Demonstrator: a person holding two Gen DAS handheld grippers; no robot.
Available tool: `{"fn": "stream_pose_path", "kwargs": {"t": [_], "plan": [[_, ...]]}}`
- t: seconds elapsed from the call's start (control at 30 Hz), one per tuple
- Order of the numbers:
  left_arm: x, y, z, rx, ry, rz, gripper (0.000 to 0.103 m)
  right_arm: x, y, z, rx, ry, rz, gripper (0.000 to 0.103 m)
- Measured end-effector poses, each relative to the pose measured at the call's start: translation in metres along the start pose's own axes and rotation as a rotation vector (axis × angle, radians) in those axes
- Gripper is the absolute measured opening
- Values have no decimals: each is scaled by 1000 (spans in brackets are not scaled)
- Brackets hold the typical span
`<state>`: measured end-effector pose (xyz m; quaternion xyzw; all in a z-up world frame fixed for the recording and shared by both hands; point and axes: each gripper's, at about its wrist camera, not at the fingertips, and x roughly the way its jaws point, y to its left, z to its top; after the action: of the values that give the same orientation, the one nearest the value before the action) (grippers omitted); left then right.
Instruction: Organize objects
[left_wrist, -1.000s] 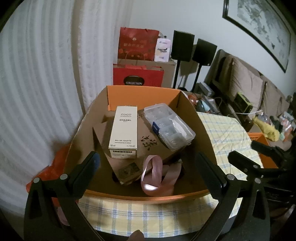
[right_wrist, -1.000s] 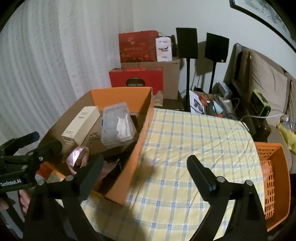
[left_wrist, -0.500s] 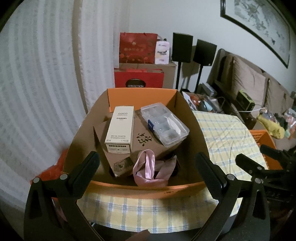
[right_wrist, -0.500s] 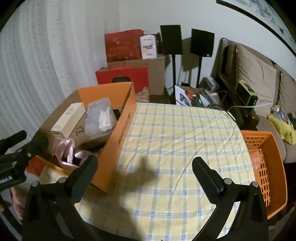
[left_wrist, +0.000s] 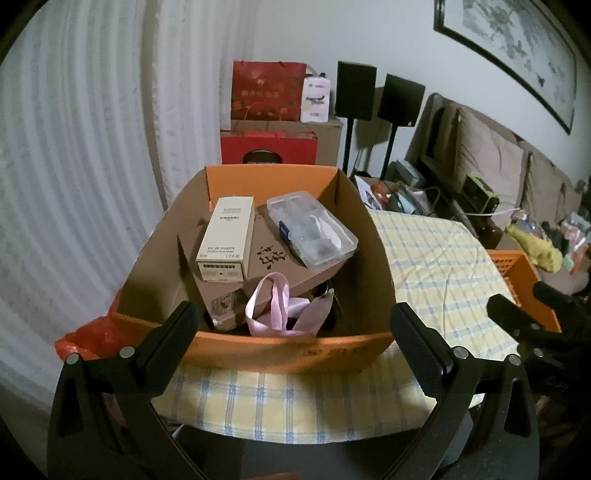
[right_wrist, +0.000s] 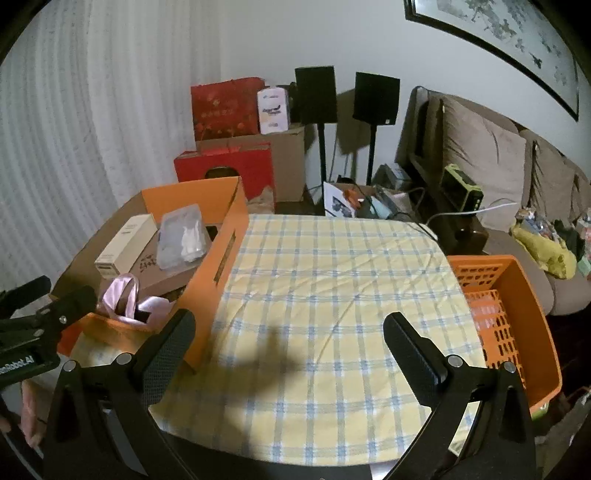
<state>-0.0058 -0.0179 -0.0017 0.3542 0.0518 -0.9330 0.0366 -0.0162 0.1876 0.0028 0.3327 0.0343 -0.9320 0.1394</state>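
Both of your tongs are hanging wide apart and holding nothing: the left tongs (left_wrist: 291, 325) are hovering before the near wall of the orange cardboard box (left_wrist: 258, 350), the right tongs (right_wrist: 288, 336) over bare checked tabletop (right_wrist: 332, 280). Your left view is showing the box's contents closely, with a cream perfume box (left_wrist: 227, 238), a clear plastic case (left_wrist: 312, 229) and a pink ribbon (left_wrist: 275, 308) lying inside. Your right view alone is showing the whole orange basket (right_wrist: 524, 302) at the tabletop's right edge.

Black fingers (left_wrist: 417, 339), silver screws (left_wrist: 460, 352)
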Motion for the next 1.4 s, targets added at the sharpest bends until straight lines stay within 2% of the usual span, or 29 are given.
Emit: {"fn": "stream_pose_path", "kwargs": {"t": [0.37,0.6,1.07,1.4], "plan": [[-27,-13,-15,19,-15,-23,103,-31,-5,-15,14,-12,-3,102],[-36,-16,-18,28,-18,-3,103,-45,-7,-24,18,-26,-13,102],[-42,-15,-27,31,-6,11,103,-55,-8,-36,15,-34,-14,102],[-41,-20,-30,42,7,-11,103,-58,-6,-37,11,-41,-16,102]]}}
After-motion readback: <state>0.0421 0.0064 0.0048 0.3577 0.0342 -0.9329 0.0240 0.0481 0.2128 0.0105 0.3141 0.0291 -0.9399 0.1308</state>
